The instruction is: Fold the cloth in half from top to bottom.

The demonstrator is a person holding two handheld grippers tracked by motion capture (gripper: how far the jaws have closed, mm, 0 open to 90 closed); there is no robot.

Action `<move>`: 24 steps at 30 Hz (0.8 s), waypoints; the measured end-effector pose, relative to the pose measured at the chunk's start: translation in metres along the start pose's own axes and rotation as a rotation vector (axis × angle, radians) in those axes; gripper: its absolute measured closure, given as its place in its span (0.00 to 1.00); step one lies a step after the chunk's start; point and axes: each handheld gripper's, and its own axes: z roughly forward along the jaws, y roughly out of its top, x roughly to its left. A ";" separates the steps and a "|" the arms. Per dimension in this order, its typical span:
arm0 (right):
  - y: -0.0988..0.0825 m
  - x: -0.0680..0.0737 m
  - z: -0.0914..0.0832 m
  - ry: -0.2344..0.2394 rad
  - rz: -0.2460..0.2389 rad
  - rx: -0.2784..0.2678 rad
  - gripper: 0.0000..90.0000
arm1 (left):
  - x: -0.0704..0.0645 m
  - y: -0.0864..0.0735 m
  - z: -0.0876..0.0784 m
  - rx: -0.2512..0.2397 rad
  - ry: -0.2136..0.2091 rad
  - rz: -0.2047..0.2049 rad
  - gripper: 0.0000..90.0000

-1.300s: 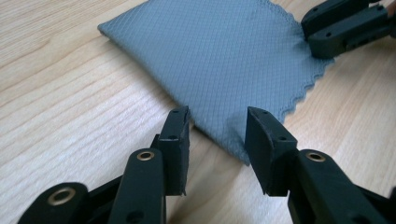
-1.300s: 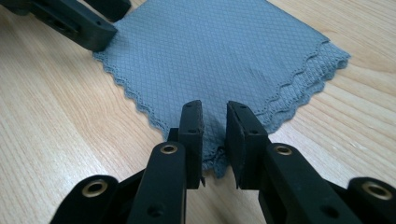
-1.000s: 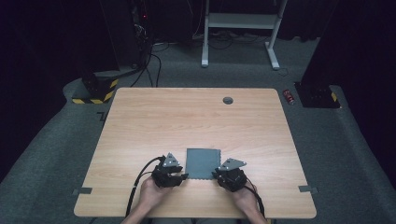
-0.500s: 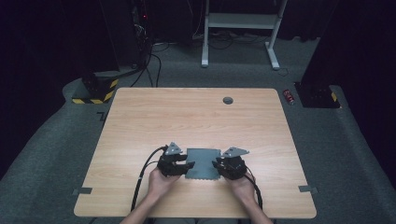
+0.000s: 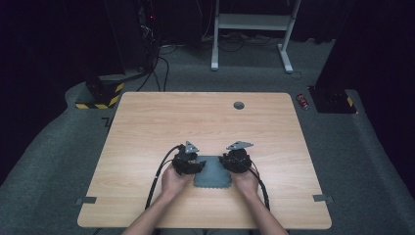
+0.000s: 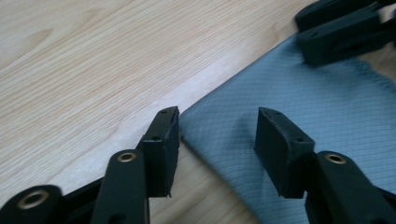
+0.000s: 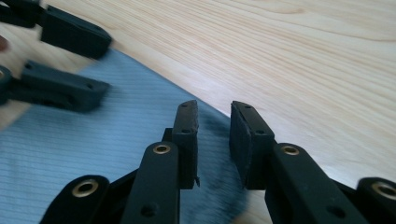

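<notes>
The grey cloth (image 5: 213,171), a thin square with a fine woven grid and a scalloped near hem, lies flat on the wooden table (image 5: 147,127) near the person's edge, between the two grippers. The left gripper (image 6: 217,128), whose jaws have just been opening, stands wide astride the cloth's far left corner without pinching it, while the right gripper (image 7: 214,126) holds its jaws narrow, apart over the far right edge with no fabric visibly clamped. To do this step well, each gripper should probably seat one pad under its corner and close evenly before any lift.
</notes>
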 end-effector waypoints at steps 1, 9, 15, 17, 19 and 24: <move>-0.001 -0.002 -0.001 -0.014 0.000 0.002 0.79 | 0.002 0.000 -0.001 -0.003 0.009 -0.001 0.55; -0.002 -0.015 -0.006 -0.040 0.027 0.015 0.72 | 0.016 0.001 0.004 -0.037 -0.001 -0.089 0.54; 0.003 -0.016 -0.001 -0.015 0.000 0.042 0.85 | 0.010 0.014 0.008 0.033 0.005 -0.001 0.64; 0.004 -0.015 -0.001 -0.002 -0.003 0.047 0.91 | 0.012 0.015 0.008 0.039 -0.024 0.007 0.72; 0.004 -0.015 -0.001 -0.003 -0.019 0.046 0.96 | 0.014 0.016 0.008 0.047 -0.048 -0.001 0.80; 0.008 -0.013 0.000 -0.017 -0.043 0.062 0.98 | 0.017 0.018 0.008 0.055 -0.076 -0.017 0.96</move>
